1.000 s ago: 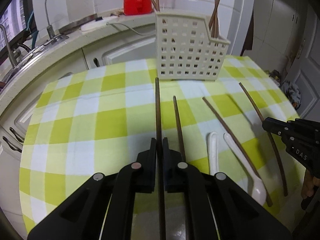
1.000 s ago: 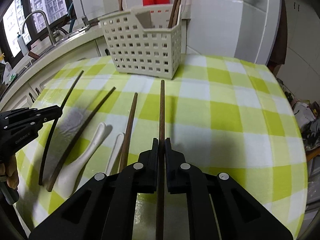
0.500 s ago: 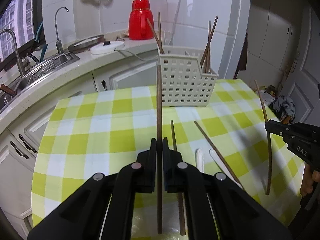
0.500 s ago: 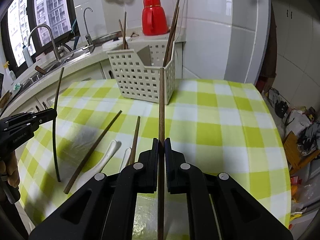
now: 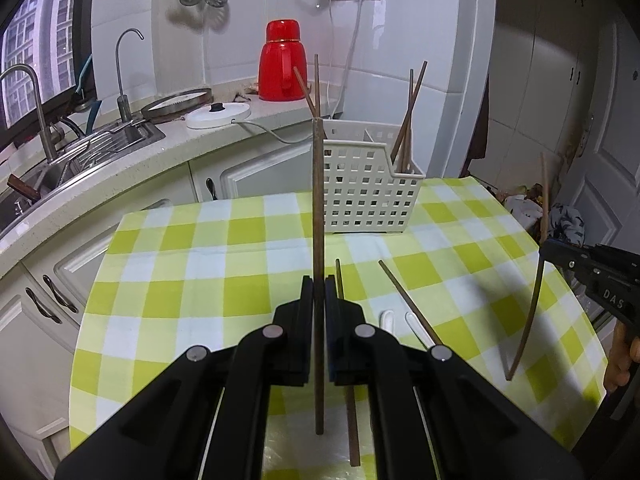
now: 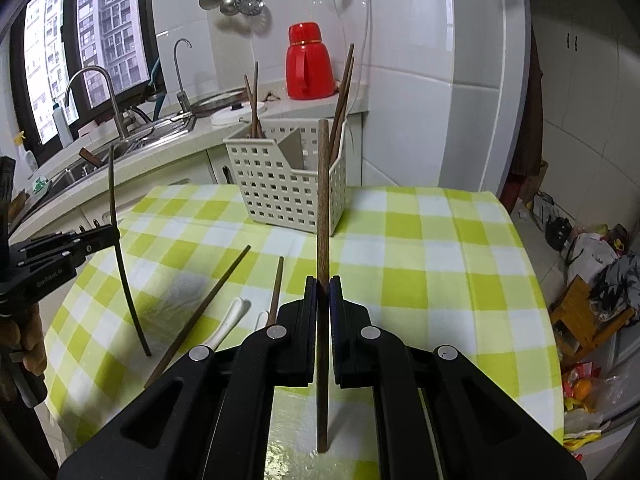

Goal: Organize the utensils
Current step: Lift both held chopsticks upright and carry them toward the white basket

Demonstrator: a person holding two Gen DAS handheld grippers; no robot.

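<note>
My left gripper (image 5: 319, 280) is shut on a brown chopstick (image 5: 317, 208) and holds it upright above the table; it also shows in the right wrist view (image 6: 116, 236). My right gripper (image 6: 323, 280) is shut on another brown chopstick (image 6: 322, 200), also seen in the left wrist view (image 5: 540, 272). The white slotted utensil basket (image 5: 368, 184) (image 6: 288, 188) stands at the table's far side with several chopsticks in it. Two loose chopsticks (image 6: 204, 308) (image 6: 276, 288) and two white spoons (image 6: 230, 320) (image 6: 262, 316) lie on the checked cloth.
The table has a green and white checked cloth (image 5: 200, 264). Behind it run a counter with a sink (image 5: 80, 148), a red thermos (image 5: 282, 68) and a white lid (image 5: 218, 114). Clutter lies on the floor to the right (image 6: 592, 272).
Both grippers have risen and pulled back from the table, each lifting its chopstick off the cloth. The basket now looks farther away.
</note>
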